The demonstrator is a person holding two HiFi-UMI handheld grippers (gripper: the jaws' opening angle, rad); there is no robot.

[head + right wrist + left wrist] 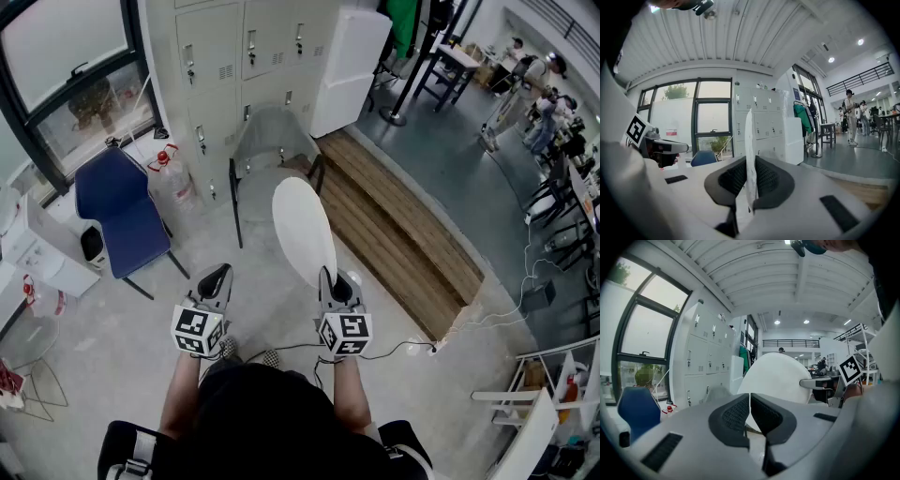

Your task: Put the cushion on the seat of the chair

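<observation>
Right gripper is clamped tight on the near rim of the cushion, the white disc standing on edge and reaching out toward 12 o'clock. Left gripper sits alongside at 9 o'clock of it, jaws pressed together on nothing, apart from the cushion. The cushion is in the air, and its far rim overlaps the front of the grey chair in the head view. That chair stands at 12 o'clock, backed close against the lockers. A jug with a red cap stands at 10 o'clock, just left of the grey chair, and the blue chair is further out that way by the window. A wooden platform runs along at 2 o'clock, its edge close to the grey chair's right legs. A white cabinet stands at 1 o'clock. A cable trails on the floor at 4 o'clock. Bare concrete lies open between the grippers and the grey chair
</observation>
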